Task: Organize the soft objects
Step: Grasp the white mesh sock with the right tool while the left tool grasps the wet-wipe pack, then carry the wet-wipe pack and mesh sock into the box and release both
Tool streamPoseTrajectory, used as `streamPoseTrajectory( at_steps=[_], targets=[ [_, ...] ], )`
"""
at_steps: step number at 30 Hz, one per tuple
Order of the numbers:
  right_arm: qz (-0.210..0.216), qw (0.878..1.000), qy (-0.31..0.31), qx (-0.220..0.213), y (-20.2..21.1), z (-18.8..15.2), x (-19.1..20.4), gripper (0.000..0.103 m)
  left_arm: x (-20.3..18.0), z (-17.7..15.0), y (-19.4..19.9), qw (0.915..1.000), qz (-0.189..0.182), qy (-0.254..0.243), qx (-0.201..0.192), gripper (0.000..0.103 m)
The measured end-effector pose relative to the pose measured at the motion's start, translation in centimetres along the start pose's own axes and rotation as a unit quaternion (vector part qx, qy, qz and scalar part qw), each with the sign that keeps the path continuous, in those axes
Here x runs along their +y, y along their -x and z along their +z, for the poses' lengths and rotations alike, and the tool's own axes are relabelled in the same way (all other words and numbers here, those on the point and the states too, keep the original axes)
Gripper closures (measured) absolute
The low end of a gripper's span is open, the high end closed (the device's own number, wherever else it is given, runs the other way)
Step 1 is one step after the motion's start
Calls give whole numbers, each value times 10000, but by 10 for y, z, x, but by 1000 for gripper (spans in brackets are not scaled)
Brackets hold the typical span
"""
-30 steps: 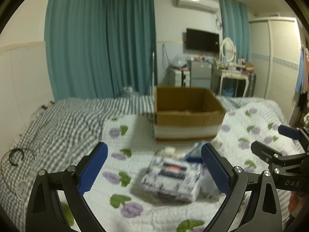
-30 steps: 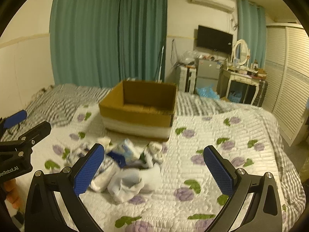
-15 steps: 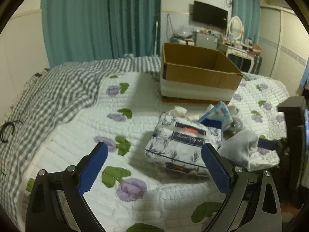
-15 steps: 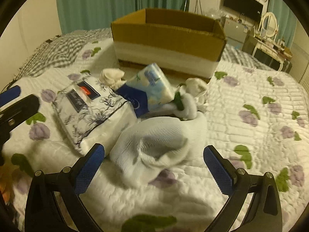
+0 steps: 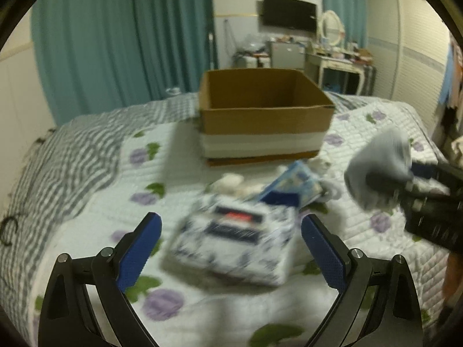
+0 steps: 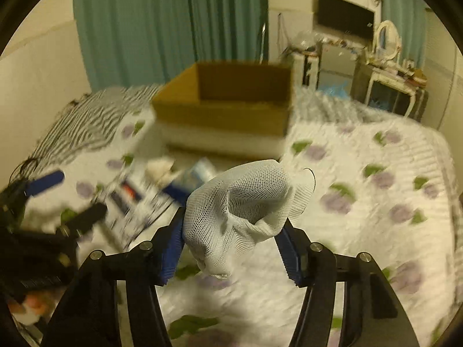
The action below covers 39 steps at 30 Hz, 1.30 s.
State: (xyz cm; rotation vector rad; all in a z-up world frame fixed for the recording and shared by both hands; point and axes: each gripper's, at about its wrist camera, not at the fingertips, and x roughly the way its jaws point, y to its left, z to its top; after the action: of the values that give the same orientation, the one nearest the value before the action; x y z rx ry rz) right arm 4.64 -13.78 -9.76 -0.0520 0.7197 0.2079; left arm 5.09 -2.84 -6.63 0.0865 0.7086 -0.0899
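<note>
My right gripper point(image 6: 233, 231) is shut on a white mesh sock point(image 6: 246, 202) and holds it above the bed; it also shows in the left wrist view point(image 5: 379, 170). My left gripper point(image 5: 231, 248) is open and empty, just in front of a floral tissue pack point(image 5: 234, 243). Behind the pack lie a blue tissue pack point(image 5: 295, 182) and small white soft things point(image 5: 231, 182). An open cardboard box point(image 5: 263, 115) stands on the bed beyond them, also in the right wrist view point(image 6: 225, 101).
The bed has a white quilt with purple flowers point(image 6: 361, 188) and a grey checked blanket point(image 5: 58, 156) at the left. Teal curtains point(image 5: 124, 37), a TV, a dressing table and a wardrobe stand past the bed.
My right gripper has shut on the white sock and lifted it off the quilt. My left gripper has pulled back and risen a little; it stays open.
</note>
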Motion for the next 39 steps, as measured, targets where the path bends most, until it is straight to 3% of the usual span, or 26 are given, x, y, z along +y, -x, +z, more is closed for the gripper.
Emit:
streamPoseTrajectory(
  at_steps=[7, 11, 14, 19, 22, 24, 30, 39],
  targets=[
    [-332, 9994, 102, 42, -8, 35, -42, 44, -37, 19, -46, 9985, -283, -196, 417, 5],
    [-348, 9992, -59, 177, -24, 32, -61, 44, -55, 22, -68, 9975, -206, -437, 512, 6],
    [-290, 9991, -108, 298, -36, 26, -68, 44, -63, 22, -82, 9961, -157, -610, 625, 15],
    [-195, 9989, -165, 396, -46, 21, -73, 44, -76, 14, -103, 9928, -107, -922, 752, 15],
    [-170, 9989, -206, 394, -47, 20, -75, 44, -74, 15, -110, 9923, 42, -967, 769, 23],
    [-163, 9988, -226, 400, -48, 20, -76, 44, -69, 17, -109, 9933, -16, -885, 744, 30],
    [-220, 9988, -229, 366, -42, 20, -73, 44, -58, 20, -90, 9945, -284, -746, 681, 36],
    [-248, 9997, -66, 47, -4, 30, -54, 44, -43, 49, -23, 9972, -568, -470, 147, 38]
  ],
)
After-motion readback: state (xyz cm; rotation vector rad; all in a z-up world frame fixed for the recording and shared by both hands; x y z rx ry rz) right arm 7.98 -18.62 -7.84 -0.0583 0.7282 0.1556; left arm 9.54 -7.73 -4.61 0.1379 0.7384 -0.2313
